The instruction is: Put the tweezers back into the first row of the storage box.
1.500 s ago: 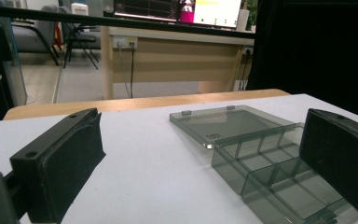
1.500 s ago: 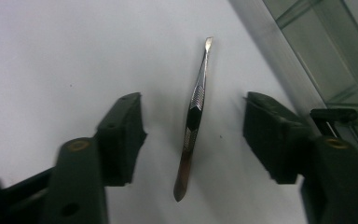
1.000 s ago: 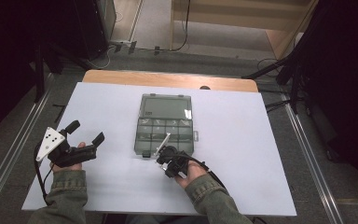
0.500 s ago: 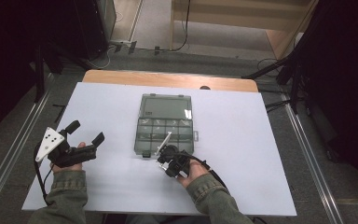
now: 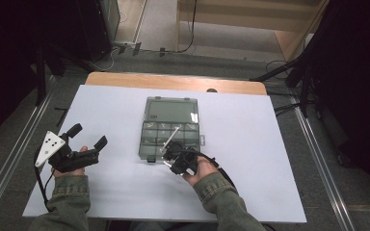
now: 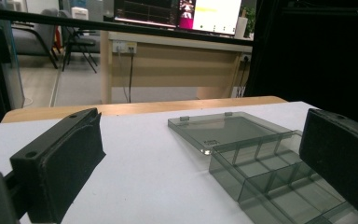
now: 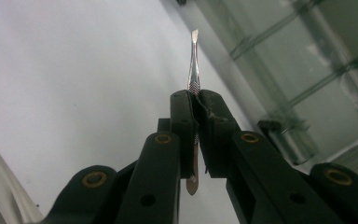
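Note:
A clear grey compartment box (image 5: pixel 168 137) lies at the middle of the white table, its lid (image 5: pixel 171 109) folded flat on the far side. My right gripper (image 5: pixel 172 155) sits at the box's near edge, shut on a thin silver metal tool (image 5: pixel 169 139) whose tip reaches over the front compartments. In the right gripper view the jaws of the right gripper (image 7: pixel 196 100) pinch the tool (image 7: pixel 194 60) by its ridged middle, with the box (image 7: pixel 307 56) to the right. My left gripper (image 5: pixel 87 135) rests left of the box, open and holding nothing. From the left gripper (image 6: pixel 204 135) the box (image 6: pixel 270 172) lies ahead to the right.
The white table top (image 5: pixel 270 159) has bare room left and right of the box. A wooden strip (image 5: pixel 173 83) runs along its far edge. Metal floor rails (image 5: pixel 313 144) flank the table. A latch (image 7: pixel 289 140) sits on the box's near side.
My right gripper has edged slightly forward with the tool, so its tip lies farther over the box. The left gripper has stayed where it was.

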Motion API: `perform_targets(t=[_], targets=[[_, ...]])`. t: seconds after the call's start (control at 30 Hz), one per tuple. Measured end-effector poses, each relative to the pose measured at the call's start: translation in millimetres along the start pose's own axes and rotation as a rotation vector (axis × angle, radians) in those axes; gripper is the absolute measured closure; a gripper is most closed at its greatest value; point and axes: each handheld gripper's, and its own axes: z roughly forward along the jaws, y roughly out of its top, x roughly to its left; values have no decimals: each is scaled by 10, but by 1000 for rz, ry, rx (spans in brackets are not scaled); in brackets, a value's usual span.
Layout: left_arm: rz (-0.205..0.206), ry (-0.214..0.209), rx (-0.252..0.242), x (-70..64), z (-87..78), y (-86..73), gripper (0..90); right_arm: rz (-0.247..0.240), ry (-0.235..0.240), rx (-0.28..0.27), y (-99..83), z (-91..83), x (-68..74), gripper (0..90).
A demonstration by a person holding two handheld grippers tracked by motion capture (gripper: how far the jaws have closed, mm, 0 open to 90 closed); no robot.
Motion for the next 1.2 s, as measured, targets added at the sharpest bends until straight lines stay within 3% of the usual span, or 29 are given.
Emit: perform_targets(t=[0.17, 0.57, 0.87, 1.03, 1.2], targets=[[-6, 0, 0, 4, 3, 1, 0, -16, -9, -37, 76, -128, -69, 862], [-9, -4, 5, 18, 7, 0, 0, 9, -39, -68, 147, -180, -328, 862], [-20, -11, 16, 27, 15, -7, 0, 2, -74, -85, 232, -279, -464, 862], [-21, -13, 16, 25, 12, -7, 0, -5, -106, -89, 279, -285, -512, 862], [-19, -21, 17, 18, 14, -10, 0, -21, -170, -78, 379, -256, -568, 861]])
